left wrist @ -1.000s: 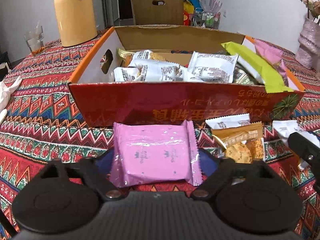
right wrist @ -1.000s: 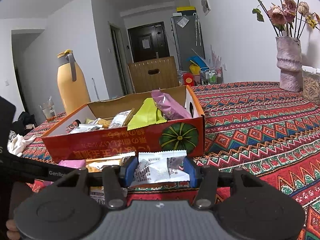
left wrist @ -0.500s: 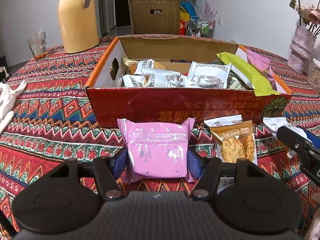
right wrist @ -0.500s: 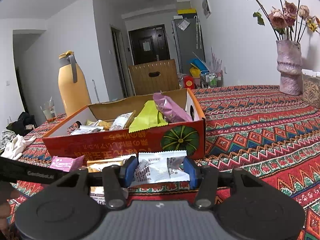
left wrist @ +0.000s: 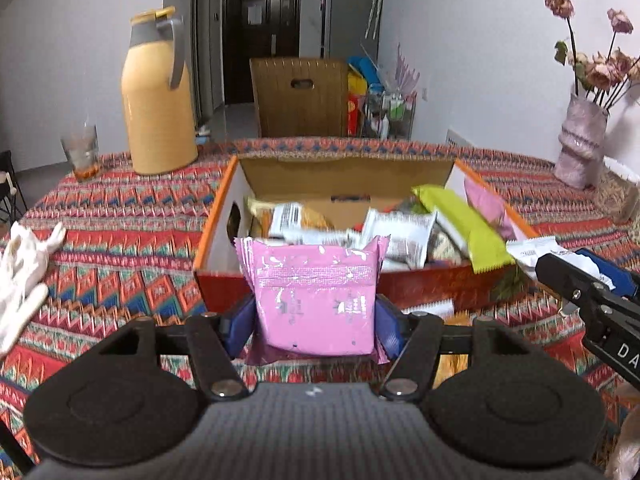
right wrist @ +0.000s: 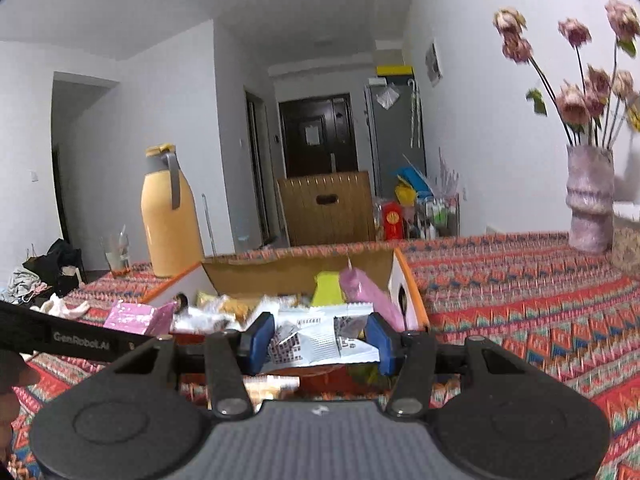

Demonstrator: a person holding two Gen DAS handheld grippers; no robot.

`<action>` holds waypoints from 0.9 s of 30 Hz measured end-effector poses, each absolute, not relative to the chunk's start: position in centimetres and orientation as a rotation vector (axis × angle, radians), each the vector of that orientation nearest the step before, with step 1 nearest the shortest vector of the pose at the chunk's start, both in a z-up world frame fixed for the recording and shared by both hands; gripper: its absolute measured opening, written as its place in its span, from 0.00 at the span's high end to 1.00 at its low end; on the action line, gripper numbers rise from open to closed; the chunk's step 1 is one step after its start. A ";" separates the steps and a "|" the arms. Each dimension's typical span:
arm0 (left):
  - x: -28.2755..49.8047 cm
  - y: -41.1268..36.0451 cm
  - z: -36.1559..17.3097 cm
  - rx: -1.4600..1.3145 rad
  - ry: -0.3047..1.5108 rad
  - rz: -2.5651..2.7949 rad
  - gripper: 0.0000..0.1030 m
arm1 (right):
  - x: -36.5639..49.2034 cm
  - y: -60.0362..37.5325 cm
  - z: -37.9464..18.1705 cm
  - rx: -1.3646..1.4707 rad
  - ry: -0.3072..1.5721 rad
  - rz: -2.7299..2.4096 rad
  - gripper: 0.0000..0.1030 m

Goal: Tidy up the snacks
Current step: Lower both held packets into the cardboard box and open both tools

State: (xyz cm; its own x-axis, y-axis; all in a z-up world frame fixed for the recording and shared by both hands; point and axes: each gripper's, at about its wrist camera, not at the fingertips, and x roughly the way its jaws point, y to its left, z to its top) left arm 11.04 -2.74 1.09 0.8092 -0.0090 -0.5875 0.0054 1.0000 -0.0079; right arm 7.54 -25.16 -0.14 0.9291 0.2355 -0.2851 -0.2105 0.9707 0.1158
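Snacks fill my box [left wrist: 216,240] mid-table; my left gripper [left wrist: 316,320] clamps a pink pack [left wrist: 316,304]. My right gripper [right wrist: 320,340] pinches a white pack [right wrist: 320,340].

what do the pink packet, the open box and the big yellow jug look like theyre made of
Pink packet: glossy plastic film, likely, with glare, wrinkles and crimped ends.
Open box: cardboard, brown raw inside, printed red and orange outside.
Yellow jug: smooth matt shell with a grey handle, probably plastic or coated metal; can't tell which.
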 end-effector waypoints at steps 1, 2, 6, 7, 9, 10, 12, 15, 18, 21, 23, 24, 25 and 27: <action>11.3 -2.8 1.4 -0.005 0.619 -0.004 0.38 | 7.8 -25.0 0.3 0.078 0.292 0.231 0.51; 11.5 -2.8 1.7 -0.005 0.611 0.000 0.38 | 8.1 -24.9 0.7 0.074 0.285 0.233 0.51; 12.7 -2.6 2.7 -0.014 0.584 0.014 0.38 | 9.6 -24.4 2.0 0.061 0.269 0.240 0.51; 13.0 -2.5 2.9 -0.016 0.579 0.018 0.38 | 10.2 -24.2 2.4 0.056 0.266 0.240 0.51; 13.6 -2.4 3.2 -0.017 0.569 0.026 0.38 | 11.1 -23.8 2.9 0.050 0.259 0.238 0.51; 14.0 -2.4 3.4 -0.017 0.564 0.031 0.38 | 11.5 -23.7 3.1 0.047 0.256 0.237 0.51; 14.7 -2.2 3.6 -0.020 0.555 0.041 0.38 | 12.5 -23.4 3.6 0.047 0.249 0.232 0.51; 15.7 -2.0 3.8 -0.033 0.545 0.053 0.38 | 14.1 -22.9 3.9 0.051 0.248 0.226 0.51; 16.6 -1.9 3.6 -0.043 0.539 0.065 0.38 | 15.5 -22.4 3.8 0.054 0.250 0.219 0.51; 17.6 -2.0 3.3 -0.045 0.532 0.084 0.38 | 16.6 -22.0 3.3 0.056 0.251 0.207 0.51; 18.2 -1.8 2.9 -0.056 0.529 0.088 0.38 | 17.2 -21.8 2.9 0.058 0.249 0.198 0.51; 18.5 -1.7 2.7 -0.062 0.528 0.091 0.38 | 17.3 -21.7 2.6 0.055 0.246 0.193 0.51; 18.7 -1.6 2.5 -0.066 0.525 0.093 0.38 | 17.4 -21.7 2.4 0.050 0.243 0.190 0.51; 19.0 -1.5 2.0 -0.070 0.517 0.099 0.38 | 17.7 -21.7 2.0 0.050 0.247 0.190 0.51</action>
State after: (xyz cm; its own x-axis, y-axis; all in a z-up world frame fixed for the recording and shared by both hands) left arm 19.01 -1.53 1.96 0.8648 0.0765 -0.4963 -0.1120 0.9928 -0.0421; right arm 17.66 -21.73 1.97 0.9519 0.1931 -0.2381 -0.1809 0.9809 0.0720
